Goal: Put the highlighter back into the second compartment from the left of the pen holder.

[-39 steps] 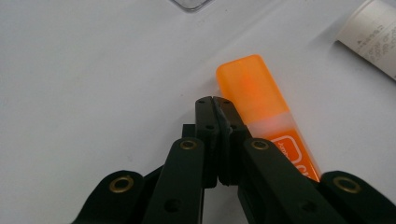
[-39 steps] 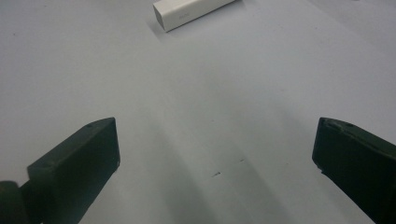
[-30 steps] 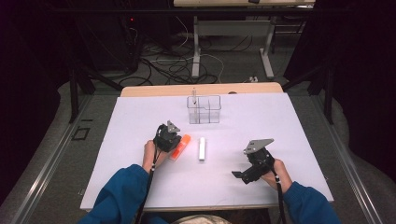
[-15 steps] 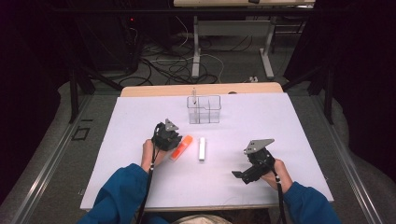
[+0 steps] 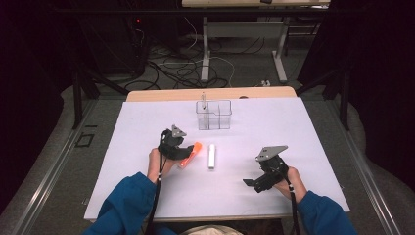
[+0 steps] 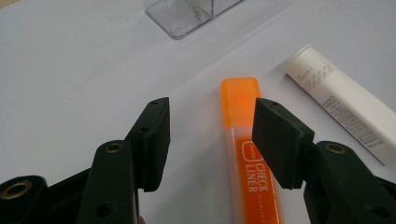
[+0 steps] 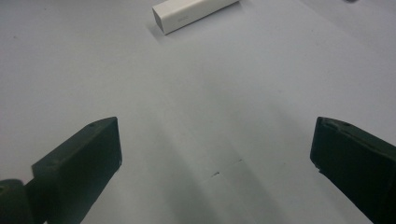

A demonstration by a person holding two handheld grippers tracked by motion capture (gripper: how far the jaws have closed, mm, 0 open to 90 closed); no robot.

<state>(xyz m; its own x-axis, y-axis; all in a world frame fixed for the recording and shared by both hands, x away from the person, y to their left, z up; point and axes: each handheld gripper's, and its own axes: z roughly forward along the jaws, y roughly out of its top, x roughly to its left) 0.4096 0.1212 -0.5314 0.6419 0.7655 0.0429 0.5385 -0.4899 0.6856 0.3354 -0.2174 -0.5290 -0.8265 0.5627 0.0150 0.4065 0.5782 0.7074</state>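
An orange highlighter (image 5: 194, 150) (image 6: 239, 107) lies flat on the white table. My left gripper (image 5: 185, 151) (image 6: 211, 109) hovers low over its near half. Its jaws have just been opening and stand apart; the highlighter lies partly between them, under the right-hand jaw, and neither pad presses on it. A white tube (image 5: 212, 155) (image 6: 341, 107) (image 7: 191, 14) lies just right of the highlighter. My right gripper (image 5: 253, 185) (image 7: 217, 130) rests near the front right, open wide with only bare table between its jaws.
A clear plastic two-compartment container (image 5: 214, 115) (image 6: 187, 14) stands behind the highlighter near the table's far edge, with a thin stick in its left part. The white tabletop (image 5: 303, 132) ends at a wooden strip at the back. Cables and desk legs lie beyond.
The left gripper's jaws, together a second ago, have spread apart around the orange highlighter. The hand shifted only slightly. The right gripper has stayed put.
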